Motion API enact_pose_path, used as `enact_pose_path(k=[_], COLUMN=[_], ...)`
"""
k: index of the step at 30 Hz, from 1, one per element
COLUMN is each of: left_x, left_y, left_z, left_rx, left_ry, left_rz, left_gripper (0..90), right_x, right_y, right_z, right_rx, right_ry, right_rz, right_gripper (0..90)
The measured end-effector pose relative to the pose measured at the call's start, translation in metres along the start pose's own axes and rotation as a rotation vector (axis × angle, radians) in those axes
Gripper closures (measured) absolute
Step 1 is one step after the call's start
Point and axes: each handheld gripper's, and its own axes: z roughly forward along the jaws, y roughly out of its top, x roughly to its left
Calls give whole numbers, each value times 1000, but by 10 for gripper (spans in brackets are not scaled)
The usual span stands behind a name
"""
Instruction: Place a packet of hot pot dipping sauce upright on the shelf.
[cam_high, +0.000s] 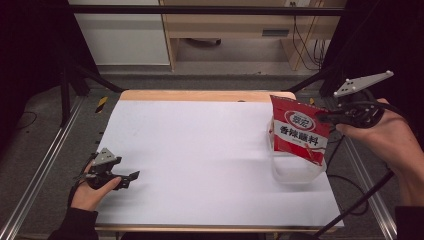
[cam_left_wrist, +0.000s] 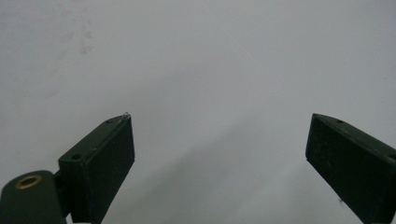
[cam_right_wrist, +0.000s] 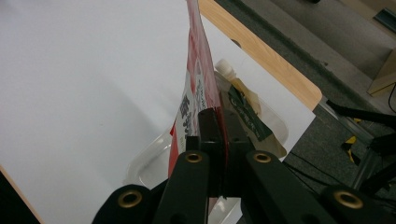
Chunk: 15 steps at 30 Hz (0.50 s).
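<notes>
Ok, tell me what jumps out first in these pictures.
The red sauce packet stands out, pinched by the right gripper and hanging above a clear plastic container at the table's right edge. In the right gripper view, a spouted pouch lies in that container. The left gripper rests open on the white tabletop.

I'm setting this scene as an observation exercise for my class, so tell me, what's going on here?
A person works at a white-covered table with a hand-held claw in each hand. The right claw is shut on a red sauce packet, holding it upright by its edge over a clear plastic container at the table's right side. A second pouch with a white spout lies in that container. The left claw rests low over the bare table, jaws open, holding nothing.
</notes>
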Motion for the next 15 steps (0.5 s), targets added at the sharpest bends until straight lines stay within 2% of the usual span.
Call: enact_pose_path(k=[5, 15], left_x=[0, 0], left_y=[0, 0], left_z=[0, 1], left_rx=[1, 3], left_ry=[0, -1], left_rz=[4, 4], left_gripper=[82, 82], right_x=[-7, -11], right_y=[-12, -32], right_z=[12, 36], right_rx=[-3, -4], right_ry=[6, 22], right_rz=[23, 76], right_gripper=[900, 900])
